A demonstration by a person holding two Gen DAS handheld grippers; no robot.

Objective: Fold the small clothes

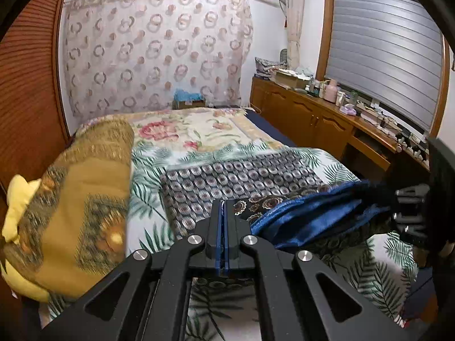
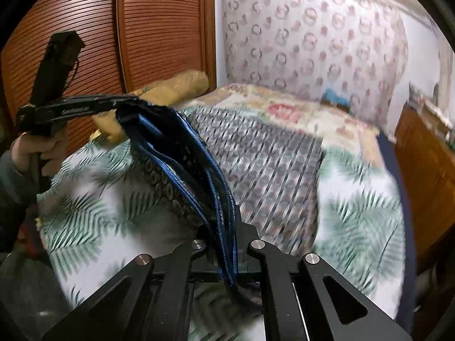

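Note:
A small dark blue garment [image 1: 307,216] with a paisley-patterned side hangs stretched between both grippers above the bed. My left gripper [image 1: 221,207] is shut on one edge of it; blue fabric shows between its jaws. My right gripper [image 2: 227,227] is shut on the other edge, and the blue garment [image 2: 182,153] runs from it up to the left gripper [image 2: 122,105], seen at upper left. The right gripper also shows in the left wrist view [image 1: 398,196] at the right edge.
The bed [image 1: 176,159] carries a palm-leaf sheet, a grey patterned cloth [image 1: 241,179] and a floral blanket [image 1: 184,130]. A mustard pillow [image 1: 76,199] lies at the left. A wooden wardrobe [image 2: 159,28] stands left; a cluttered wooden cabinet [image 1: 327,119] runs along the right under the window.

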